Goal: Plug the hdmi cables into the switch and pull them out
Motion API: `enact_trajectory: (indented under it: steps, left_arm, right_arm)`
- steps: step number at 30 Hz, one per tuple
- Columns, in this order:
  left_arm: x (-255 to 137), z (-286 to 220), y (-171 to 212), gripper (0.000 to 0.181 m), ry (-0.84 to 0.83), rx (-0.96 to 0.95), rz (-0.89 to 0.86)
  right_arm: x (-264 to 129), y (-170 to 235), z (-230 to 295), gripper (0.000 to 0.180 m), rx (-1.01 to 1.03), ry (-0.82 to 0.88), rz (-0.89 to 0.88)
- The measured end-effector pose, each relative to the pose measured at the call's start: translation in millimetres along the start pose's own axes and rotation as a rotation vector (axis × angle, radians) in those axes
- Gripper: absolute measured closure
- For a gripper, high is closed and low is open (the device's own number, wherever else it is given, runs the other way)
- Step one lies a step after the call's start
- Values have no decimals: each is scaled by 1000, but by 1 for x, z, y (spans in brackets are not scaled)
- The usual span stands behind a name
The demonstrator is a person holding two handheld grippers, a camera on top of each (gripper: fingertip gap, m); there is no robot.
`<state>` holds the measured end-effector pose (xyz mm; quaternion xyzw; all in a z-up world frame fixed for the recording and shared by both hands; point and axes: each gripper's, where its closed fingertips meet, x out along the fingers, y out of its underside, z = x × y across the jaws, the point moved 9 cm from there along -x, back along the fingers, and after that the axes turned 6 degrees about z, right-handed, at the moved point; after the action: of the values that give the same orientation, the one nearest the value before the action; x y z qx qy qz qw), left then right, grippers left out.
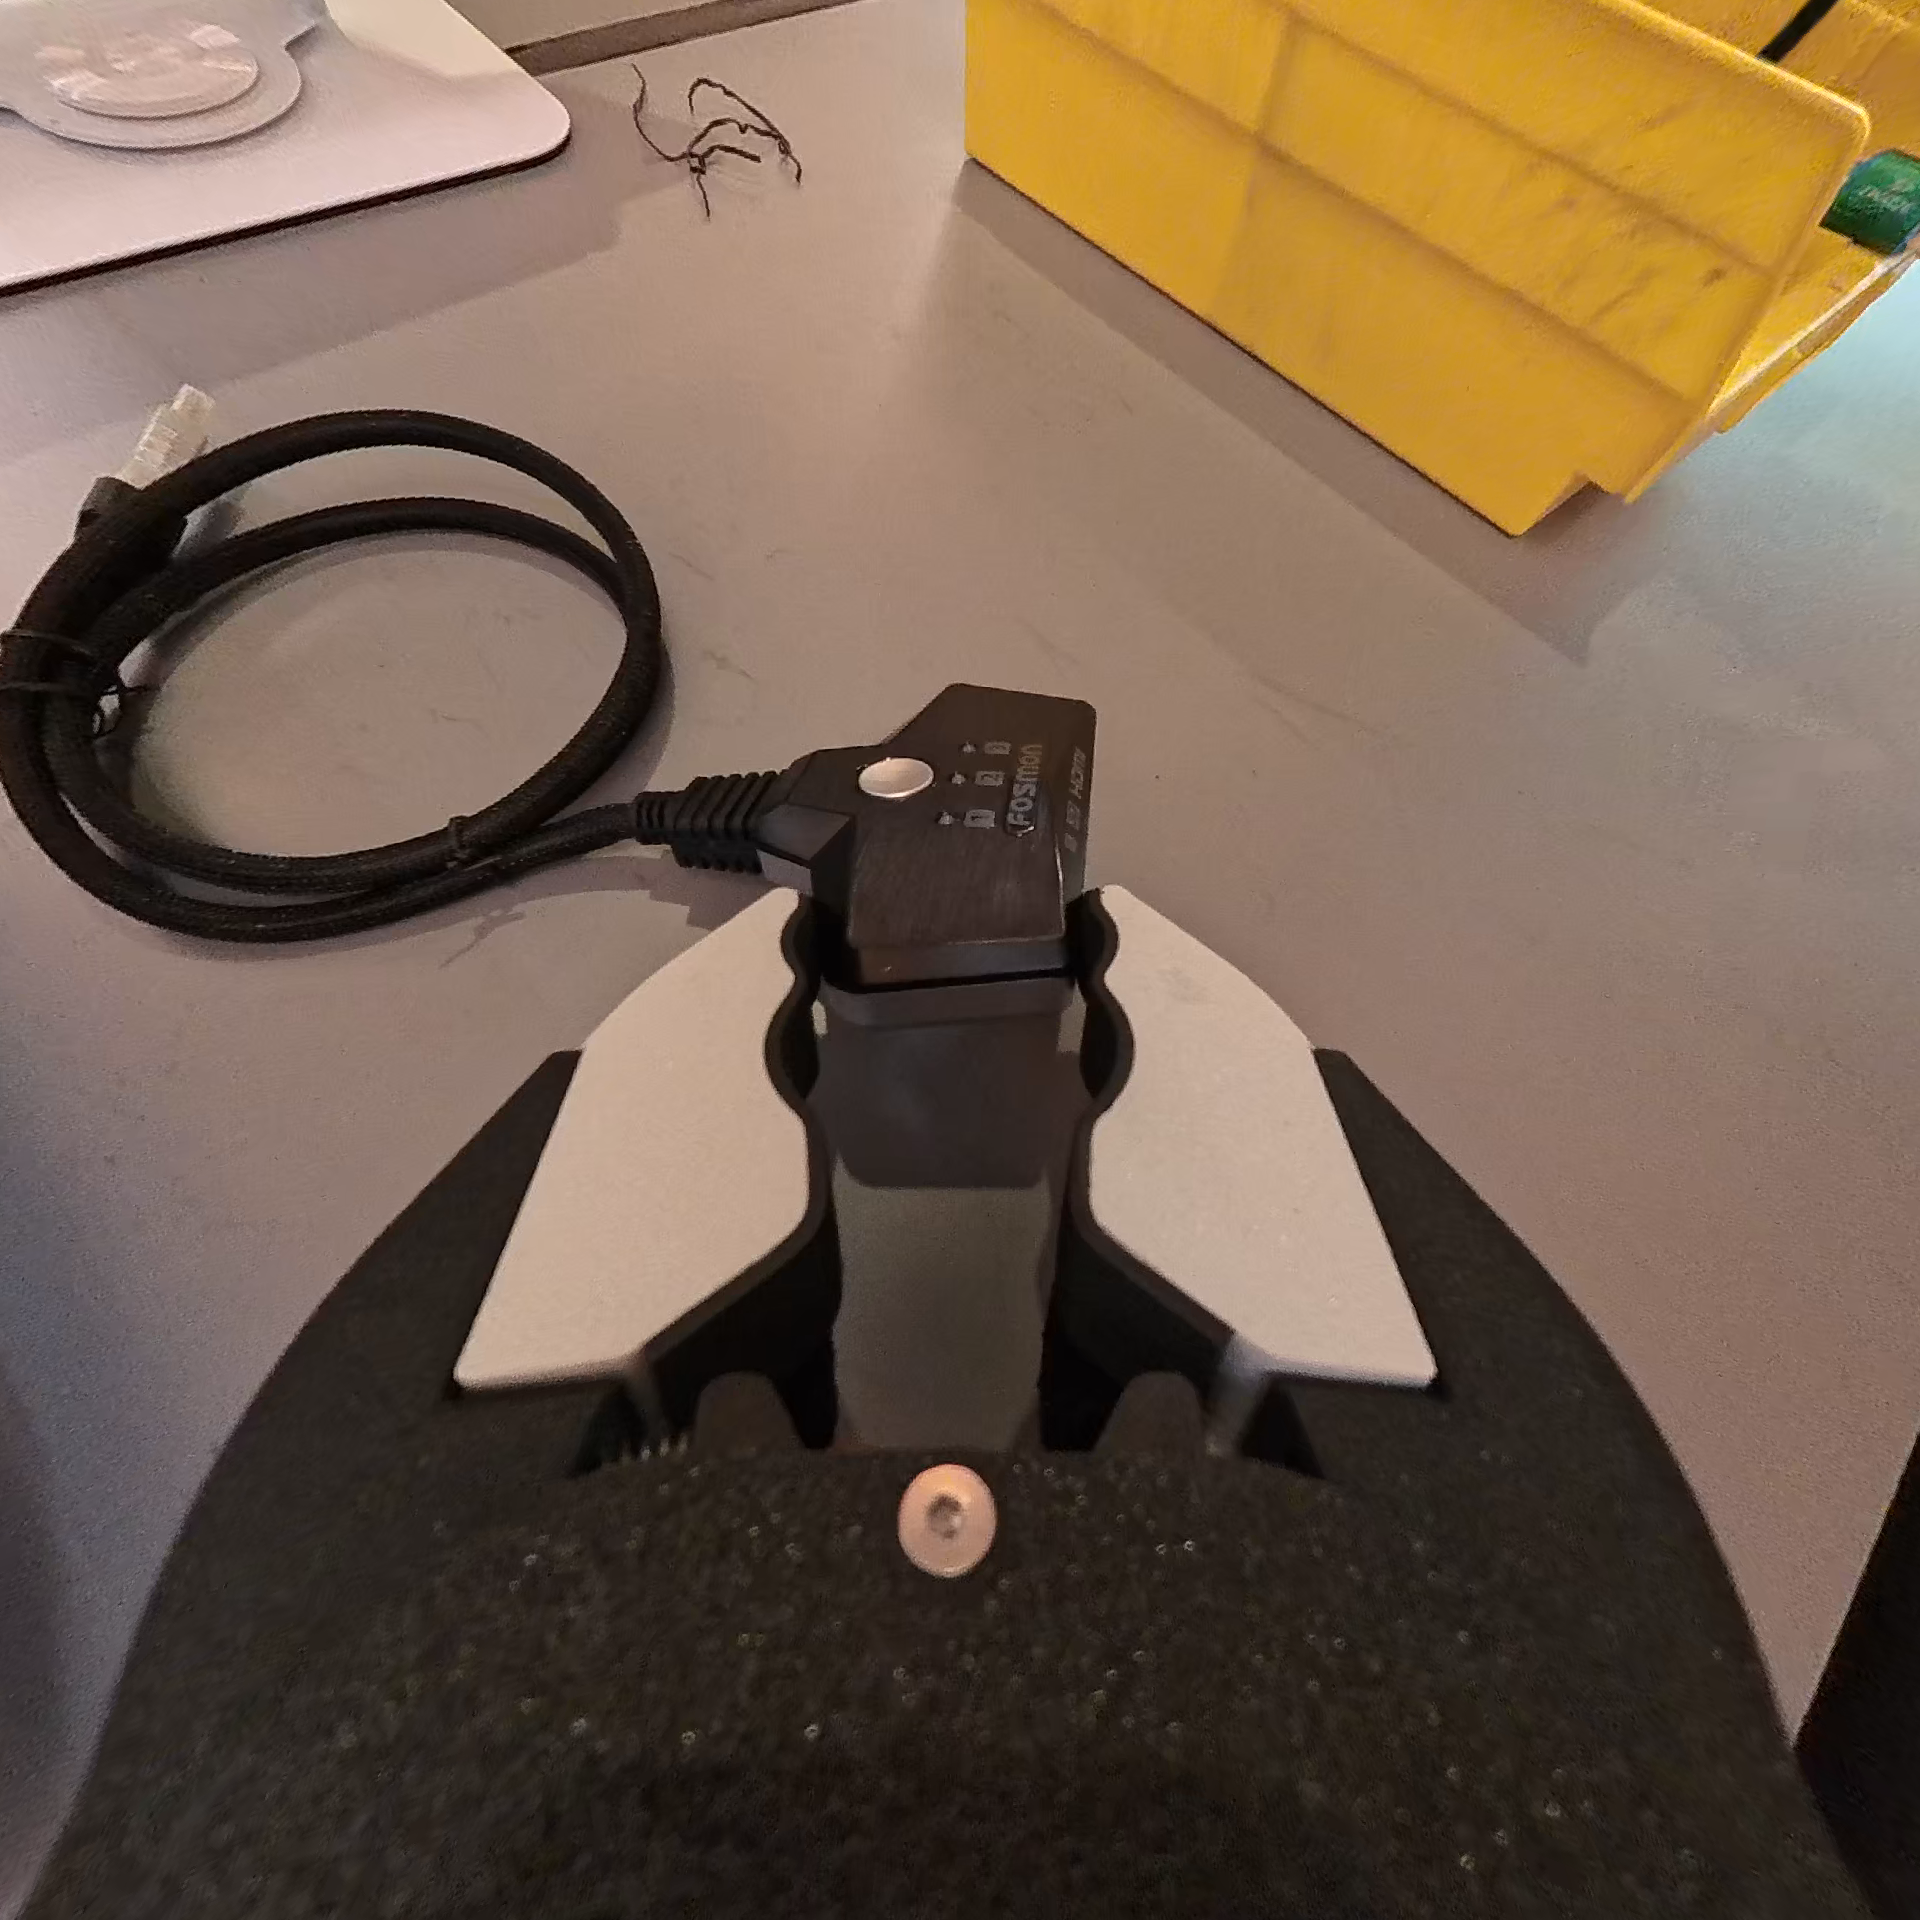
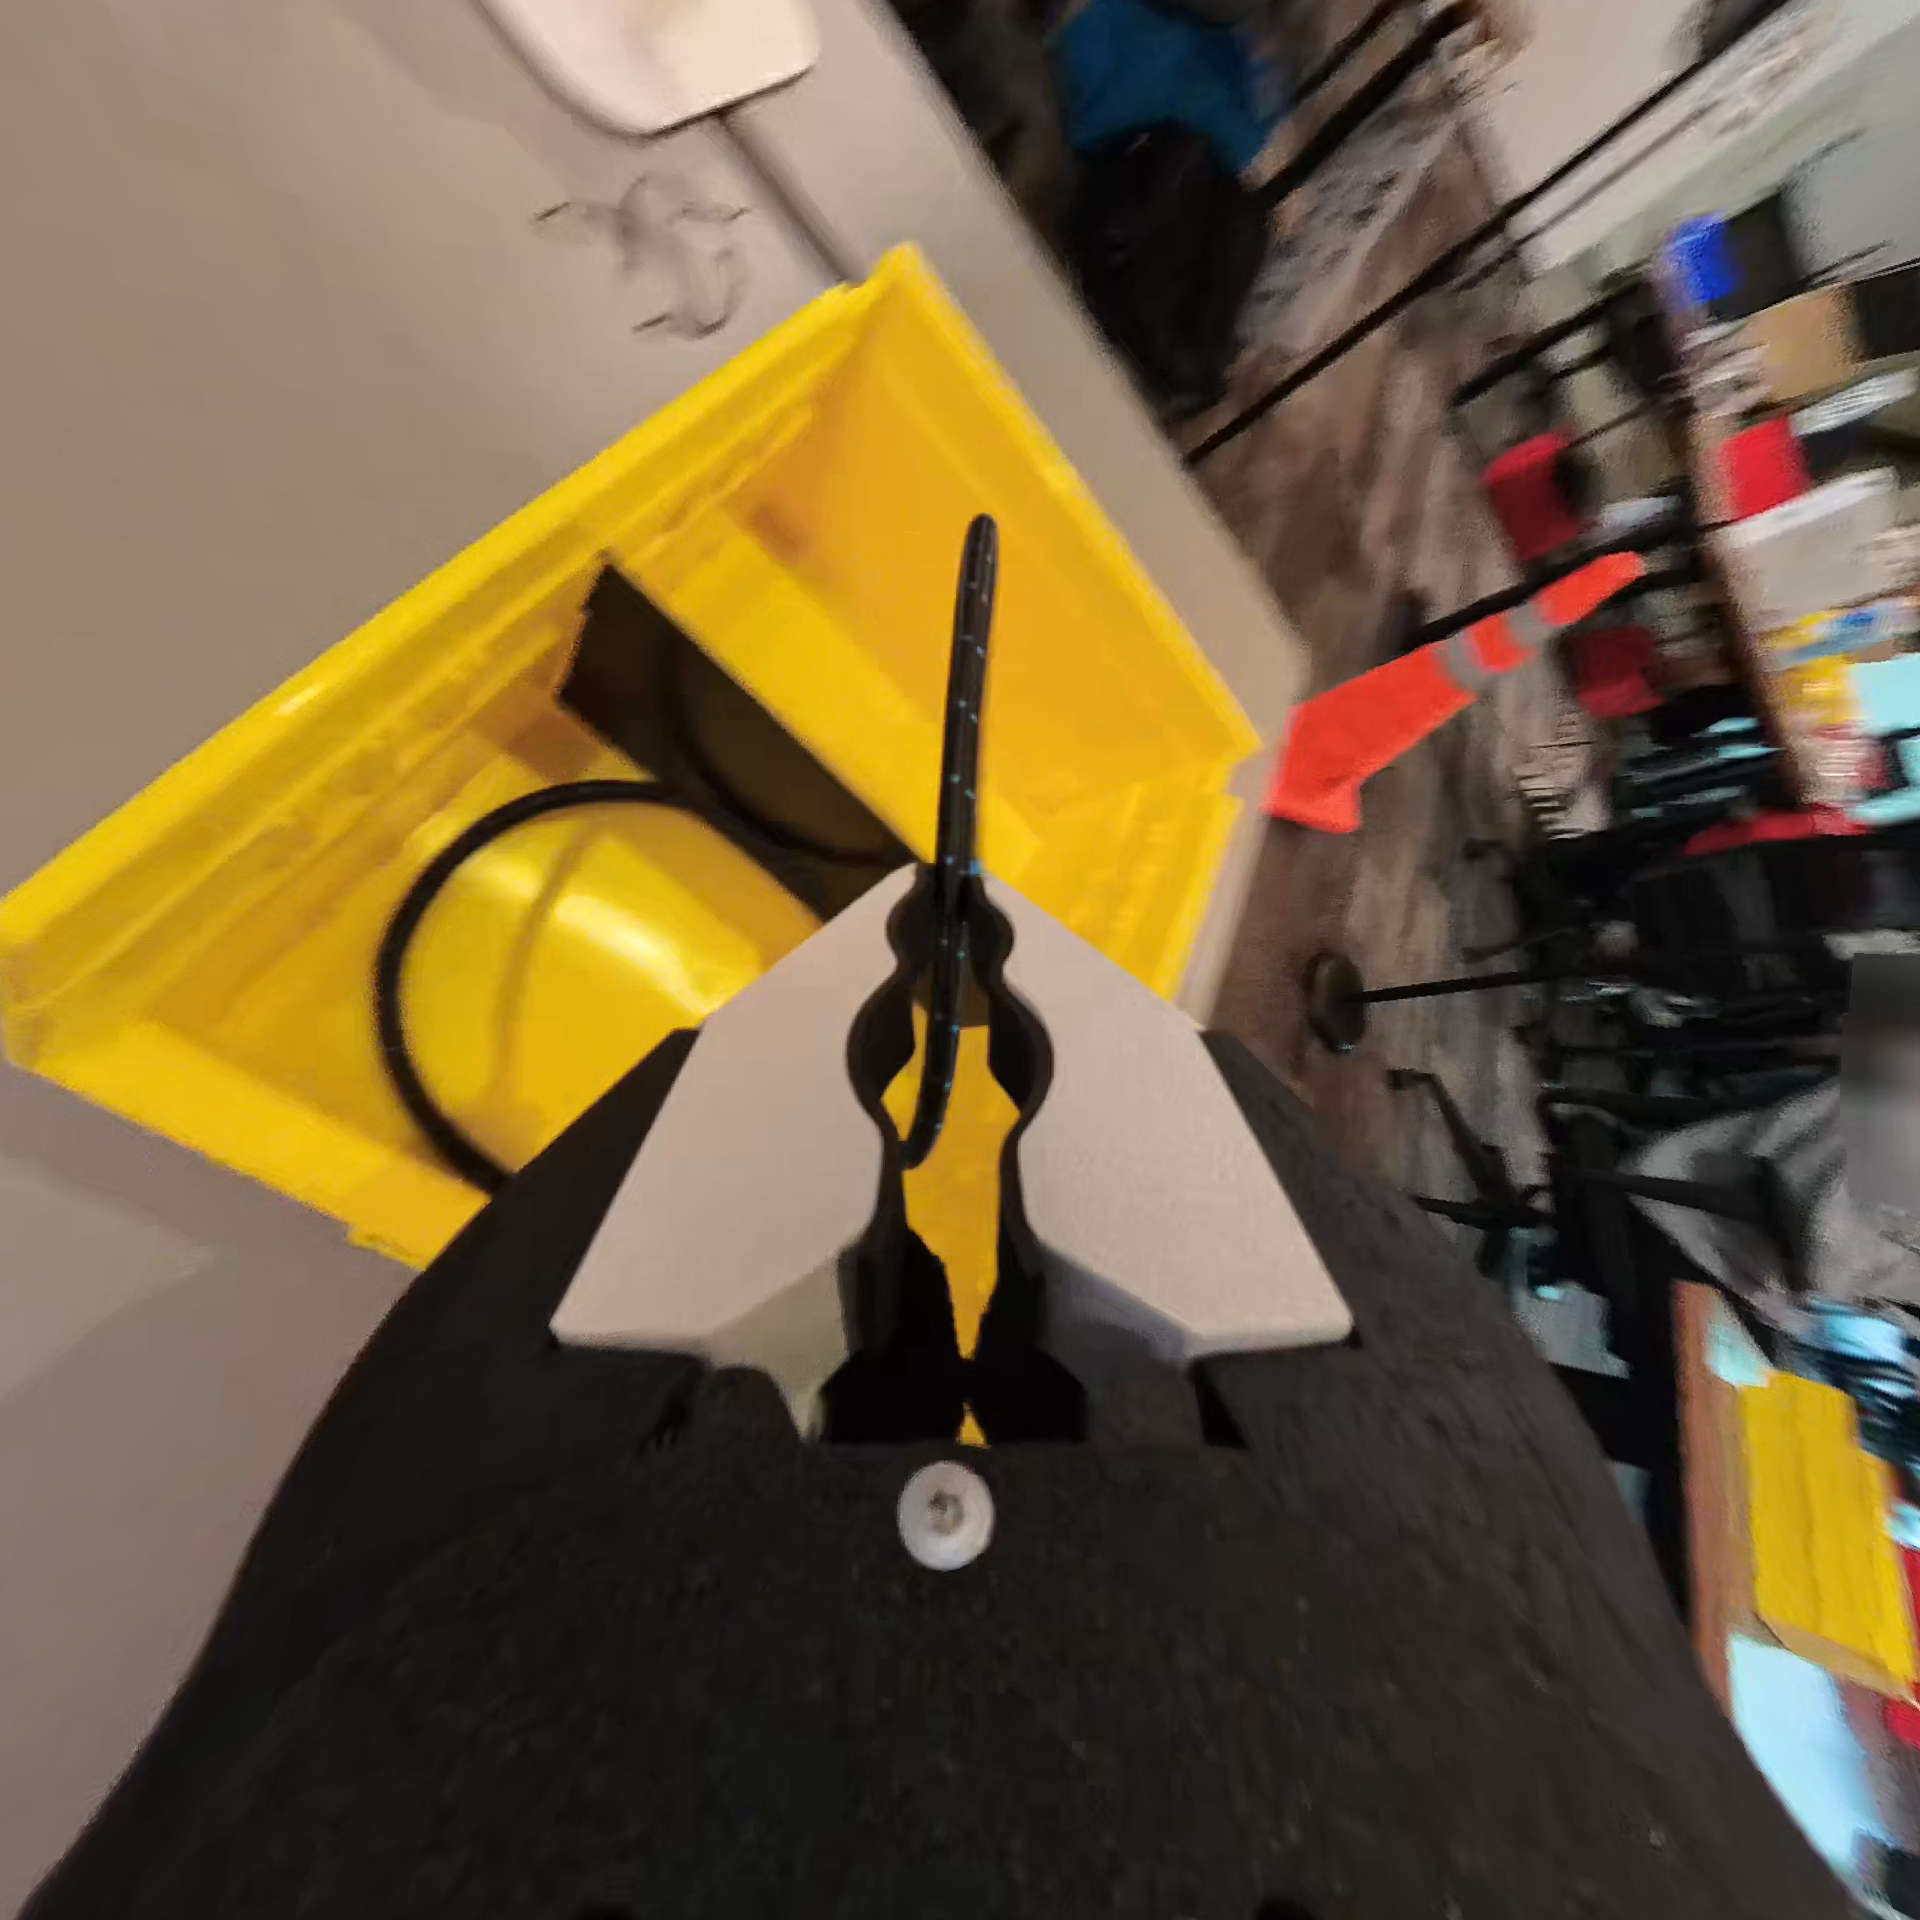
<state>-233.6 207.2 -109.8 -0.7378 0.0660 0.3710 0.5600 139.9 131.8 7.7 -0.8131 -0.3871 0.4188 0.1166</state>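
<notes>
The left gripper (image 1: pixel 951 935) is clamping the near end of the black switch (image 1: pixel 966 831) at frame centre, whose braided lead (image 1: pixel 343 665) is coiling toward the left edge. The right gripper (image 2: pixel 951 935) is pinching a thin black cable (image 2: pixel 966 707) over the yellow bin (image 2: pixel 1091 582) — no plug showing. Judging by this, no cable is seated yet — plugging and pulling both remain.

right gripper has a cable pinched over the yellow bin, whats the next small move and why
Probably lift the right gripper clear of the yellow bin. Its speckled cable is pinched mid-length with no plug in view, while the left gripper holds the switch ready on the table.
</notes>
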Motion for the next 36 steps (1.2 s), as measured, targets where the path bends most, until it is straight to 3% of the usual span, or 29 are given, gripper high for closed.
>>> enact_trajectory:
  steps: [3, 8, 11, 17, 24, 30, 36]
  left_arm:
    - [0, 0, 0, 133, 1, -1, 0]
    - [0, 0, 0, 133, -1, 1, 3]
    - [1, 0, 0, 133, -3, 3, 4]
    - [0, 0, 0, 133, -2, 1, 3]
    - [0, 0, 0, 133, 2, -2, 3]
    - [0, 0, 0, 133, 4, -1, 4]
    - [0, -1, 0, 133, 5, 1, 5]
  right_arm:
    - [-48, 1, -20, 174, -21, 165, -99]
    - [-98, 7, -4, 174, -263, 211, -85]
    - [-90, 14, 16, 174, -369, 176, -5]
    - [-39, 19, 62, 173, -552, 128, 102]
    - [-41, 8, 93, 174, -514, 31, 50]
    - [-61, 21, 102, 173, -460, 138, 81]
    - [-72, 40, 76, 174, -409, 295, 102]
